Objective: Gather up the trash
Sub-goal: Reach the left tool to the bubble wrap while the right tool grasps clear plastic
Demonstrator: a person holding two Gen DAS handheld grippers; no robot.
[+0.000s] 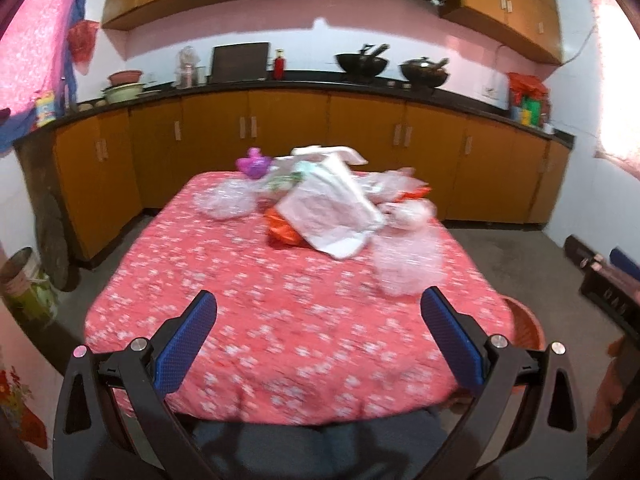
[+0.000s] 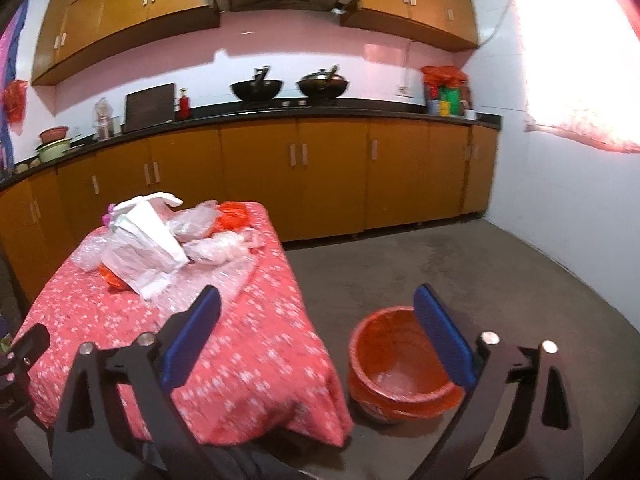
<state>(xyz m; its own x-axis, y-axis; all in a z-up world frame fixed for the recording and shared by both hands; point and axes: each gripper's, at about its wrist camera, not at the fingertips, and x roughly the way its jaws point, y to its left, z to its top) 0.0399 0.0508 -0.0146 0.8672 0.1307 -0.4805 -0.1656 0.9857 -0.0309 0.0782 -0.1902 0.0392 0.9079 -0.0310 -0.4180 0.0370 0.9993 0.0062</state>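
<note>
A pile of plastic trash lies on the far half of a table with a red flowered cloth (image 1: 256,320): a white bag (image 1: 332,208), an orange bag (image 1: 284,232), clear crumpled bags (image 1: 408,268) and a purple toy-like item (image 1: 252,164). The pile also shows in the right wrist view (image 2: 144,252). An orange bucket (image 2: 400,364) lined with an orange bag stands on the floor right of the table. My left gripper (image 1: 318,308) is open and empty above the near table. My right gripper (image 2: 316,304) is open and empty, between the table's edge and the bucket.
Kitchen cabinets with a black counter (image 2: 320,108) run along the back wall, with woks on the stove. A grey concrete floor (image 2: 460,264) lies right of the table. A paint can (image 1: 28,284) stands on the floor at left. The bucket's rim (image 1: 524,324) shows beside the table.
</note>
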